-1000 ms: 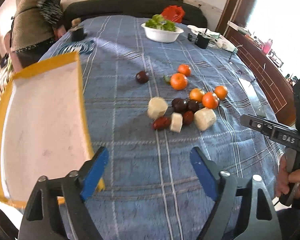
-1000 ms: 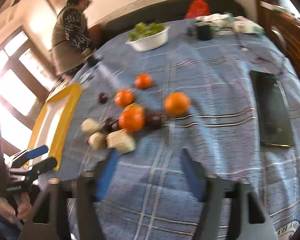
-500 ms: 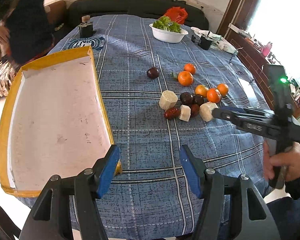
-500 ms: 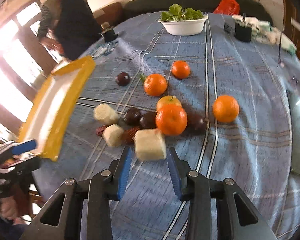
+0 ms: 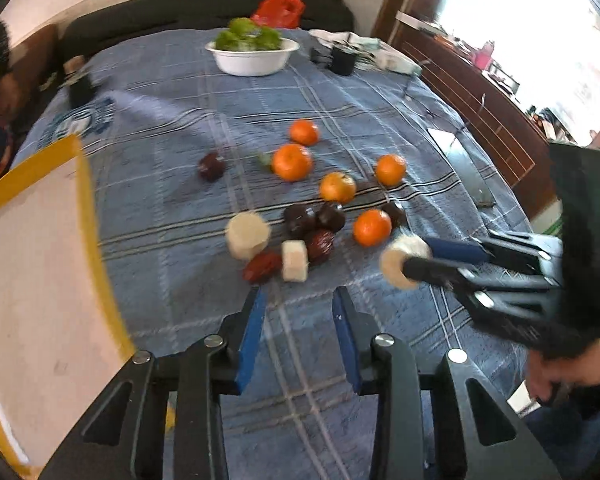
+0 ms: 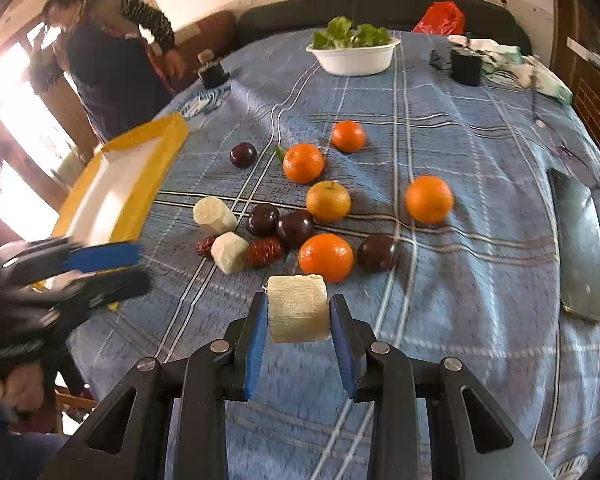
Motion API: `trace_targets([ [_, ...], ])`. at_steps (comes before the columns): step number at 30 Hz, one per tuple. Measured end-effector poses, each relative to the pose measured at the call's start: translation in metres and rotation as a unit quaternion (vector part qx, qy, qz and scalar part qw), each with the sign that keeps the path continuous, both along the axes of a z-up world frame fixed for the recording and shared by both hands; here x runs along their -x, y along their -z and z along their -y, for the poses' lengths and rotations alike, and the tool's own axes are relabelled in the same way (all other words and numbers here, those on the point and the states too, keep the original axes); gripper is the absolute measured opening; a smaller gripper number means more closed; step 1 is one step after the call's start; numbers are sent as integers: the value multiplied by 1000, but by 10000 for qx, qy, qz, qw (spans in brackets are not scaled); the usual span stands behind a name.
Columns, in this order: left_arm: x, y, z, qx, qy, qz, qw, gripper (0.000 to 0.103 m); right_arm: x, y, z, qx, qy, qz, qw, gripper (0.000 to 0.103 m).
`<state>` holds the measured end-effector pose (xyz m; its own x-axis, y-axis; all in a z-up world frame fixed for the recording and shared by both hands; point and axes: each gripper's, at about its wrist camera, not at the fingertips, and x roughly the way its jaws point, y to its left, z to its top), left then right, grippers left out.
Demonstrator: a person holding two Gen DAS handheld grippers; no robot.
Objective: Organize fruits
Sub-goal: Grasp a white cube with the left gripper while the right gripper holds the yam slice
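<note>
- We see a round table w/ a blue plaid cloth (image 6: 460,152); dark sofa (image 6: 380,4) along the far wall, bright windows on both sides, a person (image 6: 112,52) standing far left.
- Far side of the table: white bowl (image 6: 356,62) full of green leaves, a red bag (image 6: 440,18) behind it, a small black cup (image 6: 465,66) to its right.
- Left edge: yellow-rimmed tray (image 6: 140,184), white inside, nothing in it as far as we can see.
- Right edge: a flat dark slab (image 6: 580,240) lying on the cloth.
- Fruit sits loose mid-table: five oranges (image 6: 326,258), dark plums (image 6: 296,227), red dates (image 6: 265,252), pale cut chunks (image 6: 214,214).
- Right gripper (image 6: 299,320): jaws just closing in, pads now pressed on both sides of a pale chunk (image 6: 298,308), at the near edge of the pile, just in front of an orange.
- Left gripper (image 5: 298,320): jaws have just been closing too, now narrow but w/ nothing between them; it's over bare cloth, just near of the dates.
</note>
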<state>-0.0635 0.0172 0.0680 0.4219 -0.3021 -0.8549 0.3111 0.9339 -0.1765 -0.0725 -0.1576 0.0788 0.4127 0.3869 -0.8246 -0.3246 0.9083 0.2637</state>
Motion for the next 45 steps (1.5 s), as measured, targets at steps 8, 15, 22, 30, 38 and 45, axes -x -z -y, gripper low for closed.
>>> trace_targets([
  [8, -31, 27, 23, -270, 230, -196, 9992, 19, 19, -10, 30, 11, 303, 151, 9994, 34],
  [15, -43, 26, 28, -366, 218, -34, 9991, 19, 23, -13, 48, 48, 465, 149, 9988, 34],
  [22, -41, 28, 22, -379, 162, -74, 9991, 19, 21, -10, 46, 32, 408, 125, 9991, 34],
  [30, -43, 34, 34, -461, 298, -55, 9985, 19, 19, -8, 37, 3, 304, 95, 9995, 34],
  [38, -37, 34, 41, -628, 367, -55, 9973, 19, 21, -7, 35, -40, 287, 92, 9995, 34],
  [45, -42, 37, 36, -567, 209, 18, 9982, 37, 24, -7, 34, -76, 261, 86, 9996, 34],
])
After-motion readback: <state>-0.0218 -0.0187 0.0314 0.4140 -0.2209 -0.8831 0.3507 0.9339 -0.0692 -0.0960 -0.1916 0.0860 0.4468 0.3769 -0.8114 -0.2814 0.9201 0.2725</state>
